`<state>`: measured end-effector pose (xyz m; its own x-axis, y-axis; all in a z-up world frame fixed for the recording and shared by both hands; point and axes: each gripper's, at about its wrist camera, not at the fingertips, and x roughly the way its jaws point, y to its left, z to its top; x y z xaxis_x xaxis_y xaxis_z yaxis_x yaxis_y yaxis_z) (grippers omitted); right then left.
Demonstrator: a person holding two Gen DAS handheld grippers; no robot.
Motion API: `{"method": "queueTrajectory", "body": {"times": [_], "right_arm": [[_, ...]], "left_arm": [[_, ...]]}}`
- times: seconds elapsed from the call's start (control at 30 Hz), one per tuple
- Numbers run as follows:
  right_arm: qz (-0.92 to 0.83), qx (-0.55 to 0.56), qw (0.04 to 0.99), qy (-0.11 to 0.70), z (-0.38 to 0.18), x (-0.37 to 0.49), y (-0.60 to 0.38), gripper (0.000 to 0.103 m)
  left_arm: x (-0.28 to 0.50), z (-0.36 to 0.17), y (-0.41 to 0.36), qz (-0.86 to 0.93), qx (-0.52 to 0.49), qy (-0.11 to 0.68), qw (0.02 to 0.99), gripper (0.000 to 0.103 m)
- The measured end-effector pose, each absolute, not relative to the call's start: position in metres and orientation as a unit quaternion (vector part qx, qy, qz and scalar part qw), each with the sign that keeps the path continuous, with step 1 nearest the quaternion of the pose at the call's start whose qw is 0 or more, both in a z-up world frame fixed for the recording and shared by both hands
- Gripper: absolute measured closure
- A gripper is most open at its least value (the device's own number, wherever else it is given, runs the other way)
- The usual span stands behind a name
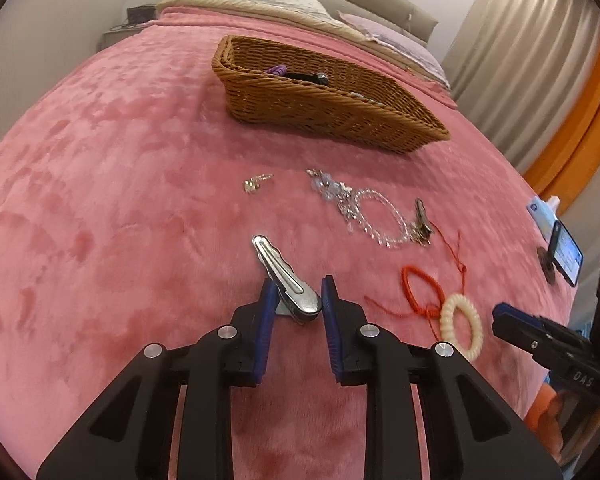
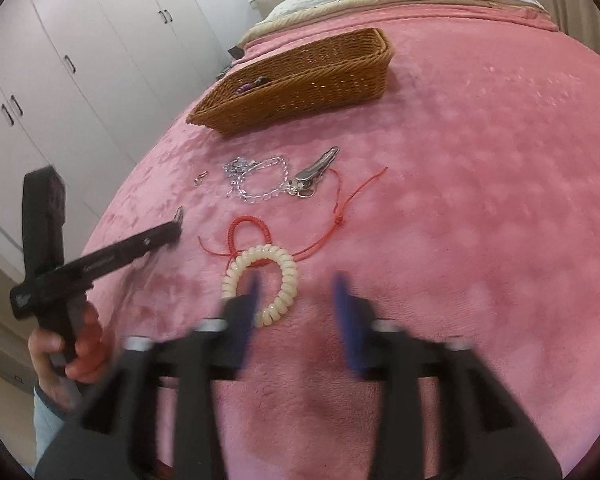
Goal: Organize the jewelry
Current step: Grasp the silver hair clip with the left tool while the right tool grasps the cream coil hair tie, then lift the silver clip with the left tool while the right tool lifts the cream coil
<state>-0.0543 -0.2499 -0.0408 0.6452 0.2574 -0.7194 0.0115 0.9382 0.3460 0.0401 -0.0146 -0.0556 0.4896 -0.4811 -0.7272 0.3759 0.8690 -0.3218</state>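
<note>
Left wrist view
- Left tool: fingers parted around the broad end of a silver hair clip; the right pad looks to touch it, the left is beside it. Judged a grip being set, not clenched.
- Hair clip: lies on the pink bedspread, narrow end pointing away toward the wicker basket; straddled at its thick end, probably for the firmest hold.
- Basket: well beyond the loose pieces; a purple piece and a dark item already lie inside, so it is taken as the collecting place.
- Loose pieces: small gold-toned charm, clear bead bracelet tangled with a sparkling cluster, second metal clip, red cord bracelet, cream spiral hair tie.
- Right tool: only one finger tip enters at the right edge.
- Hard to make out: basket's near wall hides most of its contents; phone and a bottle beside it are cut by the edge.

Right wrist view
- Right tool: released, fingers wide apart, empty, heavily motion-blurred; hangs just above the spiral hair tie, left finger overlapping it.
- Left tool: seen side-on at the left, a hand on its grip; its tips and the clip are nearly hidden.
- Red cord bracelet: partly under the hair tie; lifting one may drag the other.
</note>
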Motion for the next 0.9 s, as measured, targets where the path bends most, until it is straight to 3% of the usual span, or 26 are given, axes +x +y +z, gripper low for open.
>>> {"method": "queueTrajectory", "body": {"times": [0.13, 0.3, 0.43, 0.9], "right_arm": [[0.055, 0.125, 0.897, 0.419, -0.044, -0.05, -0.236, 0.054], [0.027, 0.087, 0.904, 0.417, -0.052, -0.043, -0.22, 0.064], [0.014, 0.032, 0.911, 0.41, -0.055, -0.041, -0.202, 0.091], [0.031, 0.029, 0.941, 0.336, -0.013, -0.063, -0.199, 0.093]], "left_arm": [[0.032, -0.057, -0.013, -0.265, -0.052, 0.434, 0.86, 0.081], [0.026, -0.058, -0.015, -0.287, -0.047, 0.425, 0.857, 0.081], [0.021, -0.057, -0.019, -0.297, -0.037, 0.418, 0.858, 0.081], [0.012, -0.05, -0.021, -0.307, -0.023, 0.401, 0.863, 0.084]]}}
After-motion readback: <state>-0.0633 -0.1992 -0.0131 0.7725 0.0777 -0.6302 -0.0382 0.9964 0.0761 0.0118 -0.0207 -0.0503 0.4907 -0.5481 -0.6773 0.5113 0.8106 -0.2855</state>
